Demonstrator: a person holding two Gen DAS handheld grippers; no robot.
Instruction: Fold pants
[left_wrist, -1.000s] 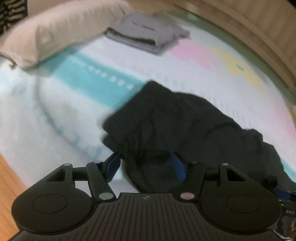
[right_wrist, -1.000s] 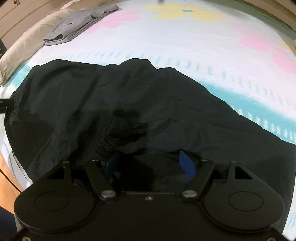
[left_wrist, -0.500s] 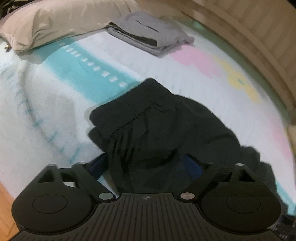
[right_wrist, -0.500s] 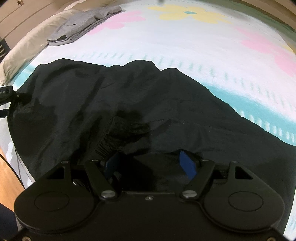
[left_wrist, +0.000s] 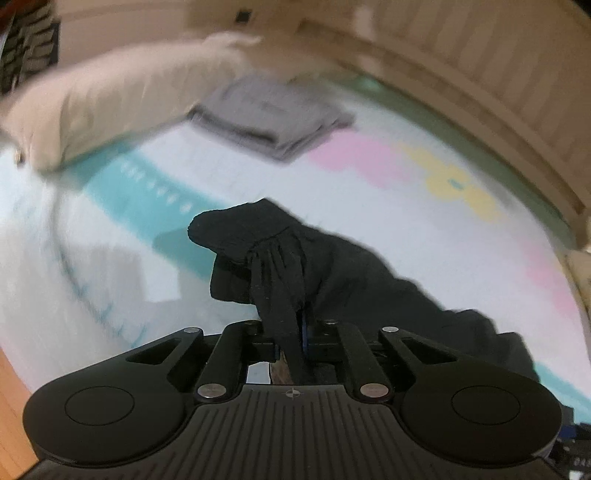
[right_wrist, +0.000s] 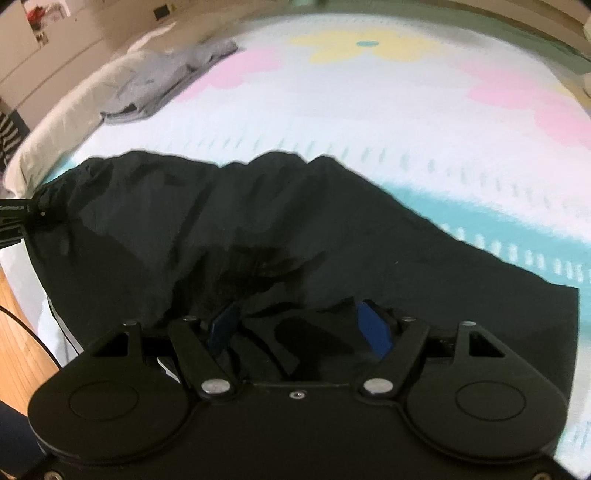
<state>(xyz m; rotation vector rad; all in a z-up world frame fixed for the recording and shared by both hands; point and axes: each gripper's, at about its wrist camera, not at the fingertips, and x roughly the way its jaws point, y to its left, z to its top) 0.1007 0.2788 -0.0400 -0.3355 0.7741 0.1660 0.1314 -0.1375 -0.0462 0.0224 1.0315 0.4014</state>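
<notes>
My left gripper (left_wrist: 291, 332) tilts down toward the bed, and its jaws have just been closing: they are now nearly together, pinching a bunched fold of the black pants (left_wrist: 280, 266). The gathered cloth rises from between the pads toward 12 o'clock, lifted off the bedspread (left_wrist: 461, 236), with the elastic waistband curling over at about 11 o'clock from the grip. The rest of the garment trails away toward 4 o'clock, lying low on the bed.

My right gripper (right_wrist: 299, 325) also points steeply down, with its jaws standing wide and the blue pads (right_wrist: 373, 328) far apart. Dark cloth lies in the gap between them, but the pads do not press on it as far as I can see. The pants (right_wrist: 258, 221) spread from this gripper toward 12 o'clock and out to 9 and 3 o'clock, covering the near part of the bed in one broad rumpled sheet.

The left view shows the pinched waistband up close. A pillow (left_wrist: 110, 107) lies at 10 o'clock and a folded grey garment (left_wrist: 273, 118) at 12 o'clock, with a slatted wall beyond. The right view shows instead the full width of the pants. A black piece of gear, probably my other gripper, touches their corner at 9 o'clock, where a strip of wooden floor (right_wrist: 22, 332) shows below. The grey garment (right_wrist: 166, 81) lies at 11 o'clock. That view also shows the yellow flower print (right_wrist: 358, 44) at 12 o'clock.
</notes>
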